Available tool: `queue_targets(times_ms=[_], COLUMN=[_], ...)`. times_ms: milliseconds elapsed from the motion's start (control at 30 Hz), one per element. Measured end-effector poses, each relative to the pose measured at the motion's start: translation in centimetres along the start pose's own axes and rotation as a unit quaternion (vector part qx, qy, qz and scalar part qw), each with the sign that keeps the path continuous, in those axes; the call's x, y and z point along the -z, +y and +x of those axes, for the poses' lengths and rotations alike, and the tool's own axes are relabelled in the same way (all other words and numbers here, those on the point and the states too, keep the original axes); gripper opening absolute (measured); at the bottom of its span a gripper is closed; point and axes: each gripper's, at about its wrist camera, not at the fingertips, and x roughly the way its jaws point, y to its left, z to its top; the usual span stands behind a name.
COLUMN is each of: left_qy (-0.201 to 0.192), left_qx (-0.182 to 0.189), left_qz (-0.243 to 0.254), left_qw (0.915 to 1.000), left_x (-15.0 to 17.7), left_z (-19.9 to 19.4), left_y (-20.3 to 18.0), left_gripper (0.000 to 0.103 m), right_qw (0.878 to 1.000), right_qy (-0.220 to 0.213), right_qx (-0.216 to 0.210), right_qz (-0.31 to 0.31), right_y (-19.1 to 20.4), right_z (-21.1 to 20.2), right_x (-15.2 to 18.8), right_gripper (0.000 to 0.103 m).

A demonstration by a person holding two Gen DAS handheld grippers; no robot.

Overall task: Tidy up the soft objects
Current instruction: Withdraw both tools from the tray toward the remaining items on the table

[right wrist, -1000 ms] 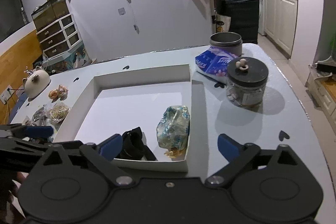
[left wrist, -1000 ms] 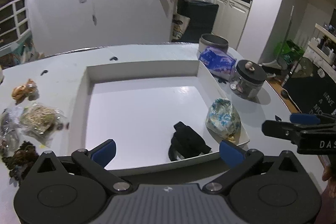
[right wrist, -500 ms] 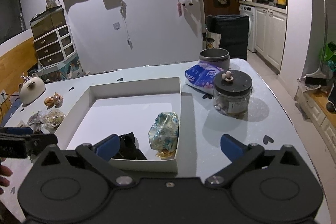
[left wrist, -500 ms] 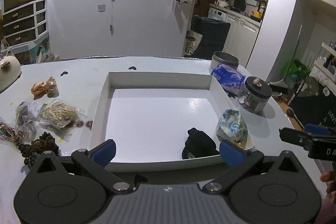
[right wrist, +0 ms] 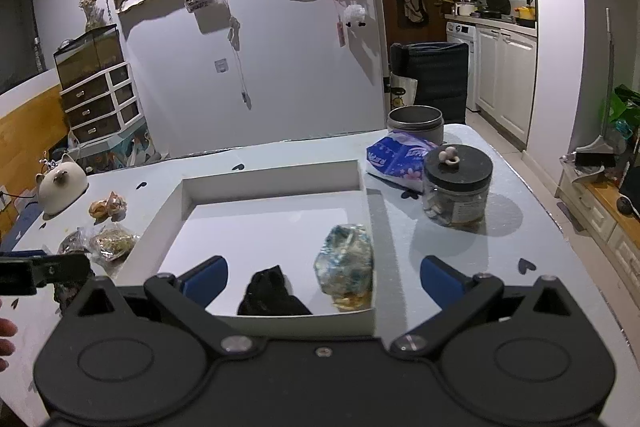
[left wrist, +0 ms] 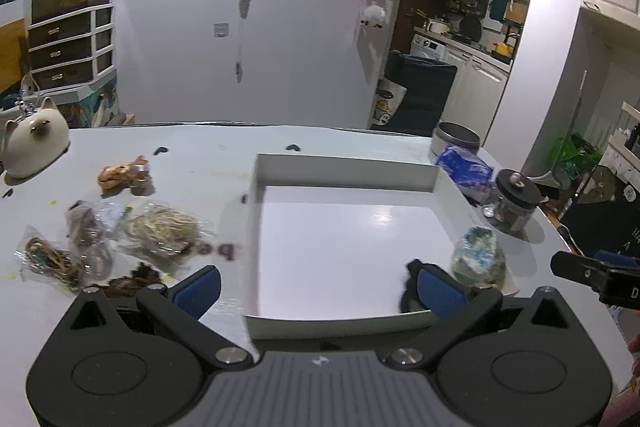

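Both your left claw (left wrist: pixel 318 285) and right claw (right wrist: pixel 324 277) are spread, holding nothing. The crinkly bagged bundles (left wrist: pixel 168 233) at the frame's left, on the counter (left wrist: pixel 192 163), look light and slippery. Pinch the bunched middle.

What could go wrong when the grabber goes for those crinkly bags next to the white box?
The clear bags lie bunched together, some touching, so the open left gripper might pinch two at once or drag a neighbour. Their slippery-looking plastic could slide out of the jaws. Swinging one into the white tray might catch its raised wall.

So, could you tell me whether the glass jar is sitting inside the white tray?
No, the jar stands on the table right of the tray.
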Motion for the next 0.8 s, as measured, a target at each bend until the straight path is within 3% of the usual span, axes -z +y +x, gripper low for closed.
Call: queue_targets(times_ms=[800], left_qy=[0.006], left_qx=[-0.017], left_qz=[-0.013], left_qw=[0.9997], left_x=[-2.1], left_z=[-1.2], left_y=[17.5], left_gripper=[0.103], right_qw=[0.999], right_qy=[0.018], right_qx=[-0.031], right_qz=[-0.03], right_y=[17.4], right_z=[4.3], right_x=[-0.3], right_gripper=[0.103])
